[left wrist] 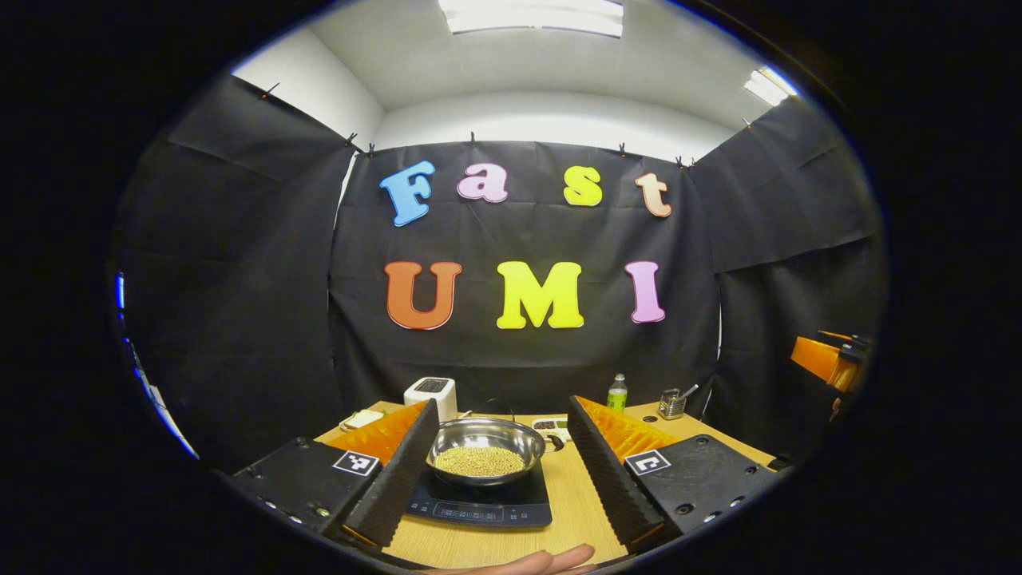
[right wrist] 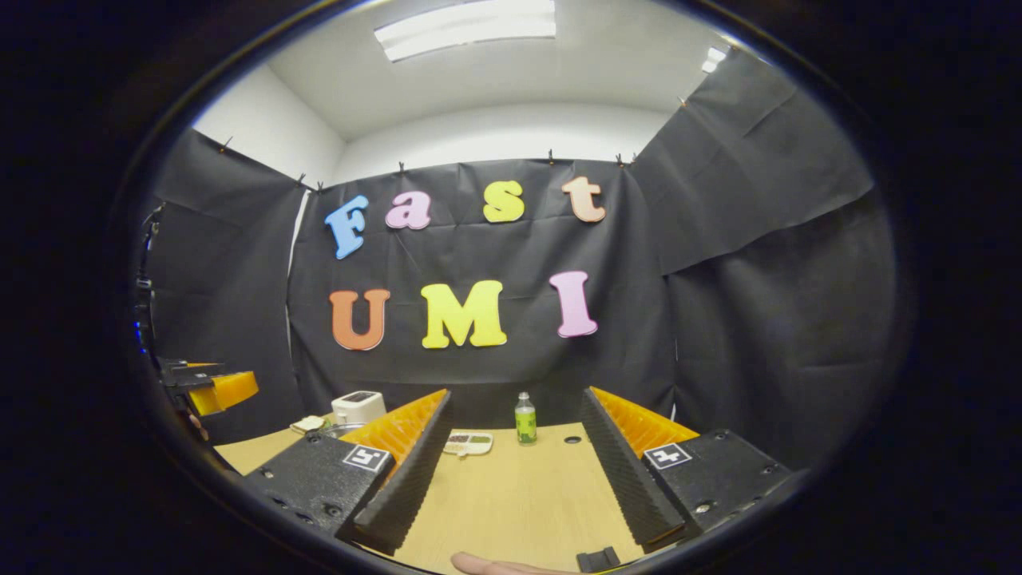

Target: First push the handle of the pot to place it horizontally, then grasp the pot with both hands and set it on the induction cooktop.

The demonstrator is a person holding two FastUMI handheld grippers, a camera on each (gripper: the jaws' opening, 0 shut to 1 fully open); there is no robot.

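Steel pot on the cooktop, both grippers wide and empty

In the lower centre of the left gripper view we see the round stainless-steel pot (left wrist: 485,451) of pale beans on the flat black induction cooktop (left wrist: 482,505), framed by the spread left gripper (left wrist: 497,467). The right gripper (right wrist: 509,471) gapes over bare wooden table (right wrist: 519,511). We judge the pot rigid, slick, bean-heavy; best held at opposite rim edges.

Left gripper (left wrist: 499,471) level, jaws spread wide apart, a fingertip (left wrist: 551,561) showing beneath it — right gripper (right wrist: 511,471) likewise level, jaws parted and holding nothing, each seen at the other's far side.
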